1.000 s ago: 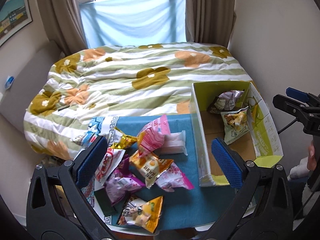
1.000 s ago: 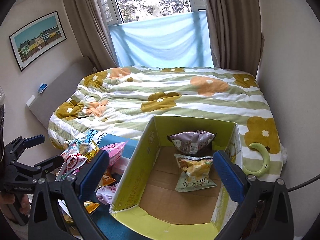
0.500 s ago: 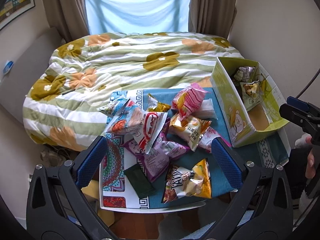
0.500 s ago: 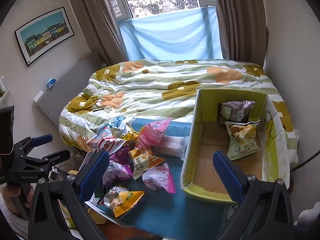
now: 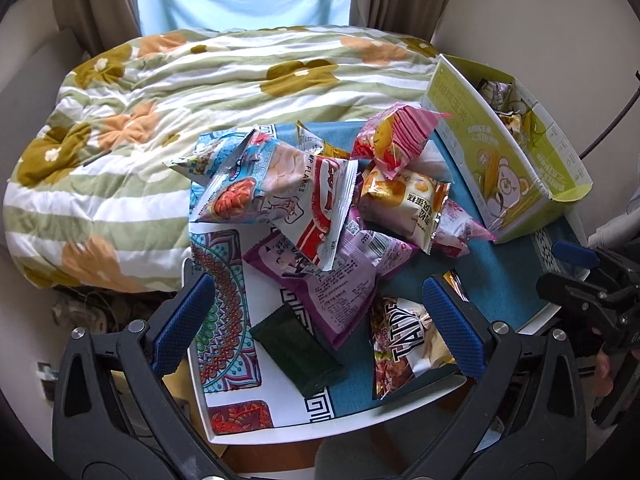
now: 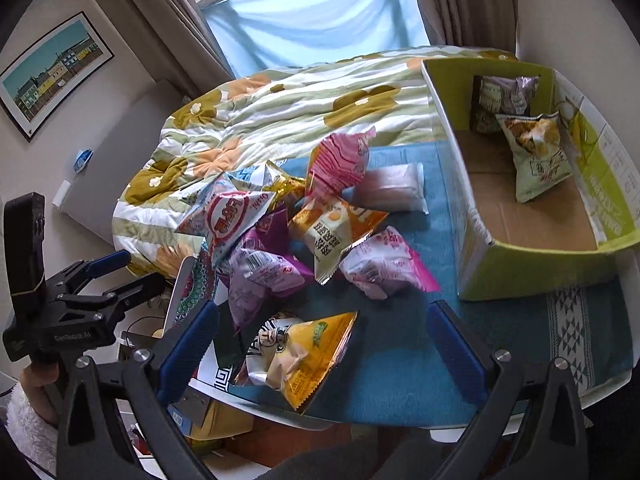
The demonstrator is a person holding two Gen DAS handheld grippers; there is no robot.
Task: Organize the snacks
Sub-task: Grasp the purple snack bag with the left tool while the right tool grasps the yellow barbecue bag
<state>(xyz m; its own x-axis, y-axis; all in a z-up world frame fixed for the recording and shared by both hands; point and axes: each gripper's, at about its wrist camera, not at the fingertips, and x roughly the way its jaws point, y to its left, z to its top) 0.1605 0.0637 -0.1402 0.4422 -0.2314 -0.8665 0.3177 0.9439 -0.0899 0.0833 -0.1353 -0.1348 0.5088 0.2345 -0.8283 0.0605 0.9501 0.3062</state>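
A heap of snack bags point(image 5: 320, 208) point(image 6: 304, 232) lies on a small table under a blue cloth point(image 5: 492, 280) point(image 6: 400, 344). An open yellow-green carton point(image 5: 500, 168) point(image 6: 532, 268) stands at the table's right end with two bags point(image 6: 520, 128) inside. My left gripper point(image 5: 320, 328) hangs open above a dark green flat pack point(image 5: 300, 352) and a purple bag point(image 5: 340, 284). Over an orange Tayto bag point(image 6: 304, 360) point(image 5: 408, 344) at the near edge, my right gripper point(image 6: 324, 348) is open and empty.
A bed with a green-striped flowered quilt point(image 5: 180, 112) point(image 6: 280, 112) lies just behind the table. The table's white edge point(image 5: 340, 424) is close below both grippers. Curtains and a window stand at the back. A hand point(image 6: 40, 376) in a white fleece sleeve holds the left tool.
Both grippers have pulled back and swung left, from over the carton to over the snack heap. Both stayed open and empty.
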